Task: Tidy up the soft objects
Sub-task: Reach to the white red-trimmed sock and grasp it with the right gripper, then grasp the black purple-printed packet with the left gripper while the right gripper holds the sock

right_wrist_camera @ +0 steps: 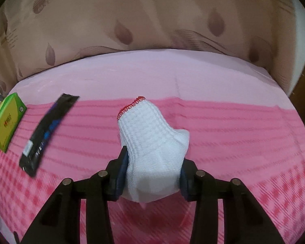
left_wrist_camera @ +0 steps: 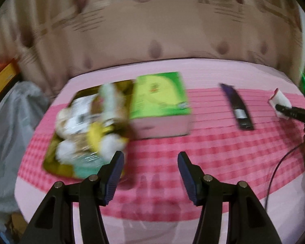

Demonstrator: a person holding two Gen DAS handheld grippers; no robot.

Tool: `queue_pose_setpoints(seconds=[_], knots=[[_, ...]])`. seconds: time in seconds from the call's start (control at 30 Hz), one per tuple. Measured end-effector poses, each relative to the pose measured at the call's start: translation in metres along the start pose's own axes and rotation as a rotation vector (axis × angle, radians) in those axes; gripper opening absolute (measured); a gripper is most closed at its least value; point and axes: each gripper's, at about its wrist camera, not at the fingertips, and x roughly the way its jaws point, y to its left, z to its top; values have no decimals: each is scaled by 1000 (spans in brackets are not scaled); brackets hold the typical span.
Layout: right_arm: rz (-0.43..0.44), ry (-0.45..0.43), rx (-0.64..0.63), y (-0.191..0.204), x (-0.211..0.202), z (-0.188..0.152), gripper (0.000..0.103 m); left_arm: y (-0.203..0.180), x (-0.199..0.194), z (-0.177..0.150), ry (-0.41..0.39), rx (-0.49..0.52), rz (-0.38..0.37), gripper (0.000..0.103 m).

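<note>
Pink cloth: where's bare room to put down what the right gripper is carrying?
The white knit piece is clamped in the right gripper. Bare cloth lies right of the black packet and between that packet and the green box. Crowded: the tray of soft items against the box's left.

Cloth (right_wrist_camera: 223, 134): pink, striped and checked. Glove (right_wrist_camera: 154, 142): white knit, red-stitched cuff. Box (left_wrist_camera: 160, 95): green top, pale pink side. Packet (right_wrist_camera: 46, 130): black, blue accent.
</note>
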Motion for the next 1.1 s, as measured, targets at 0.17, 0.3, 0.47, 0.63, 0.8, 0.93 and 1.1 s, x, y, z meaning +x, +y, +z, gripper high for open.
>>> queue_pose_setpoints(seconds=[0.17,0.3,0.47,0.63,0.8,0.93,1.1], knots=[[-29,2,15,-23,-16,-17,39,-48,14,29,22,22,-110,61],[-2,3,64,-36,-18,-20,40,-84,35,54,51,23,-169,63],[0,5,64,-36,-18,-20,41,-128,66,77,101,35,-221,63],[25,8,86,-39,-19,-18,42,-160,98,90,157,76,-250,63],[26,9,82,-40,-20,-18,43,-174,126,101,183,67,-209,63],[33,9,87,-41,-20,-18,44,-178,143,106,208,50,-202,63],[29,12,83,-39,-19,-17,46,-180,156,102,215,41,-179,63]])
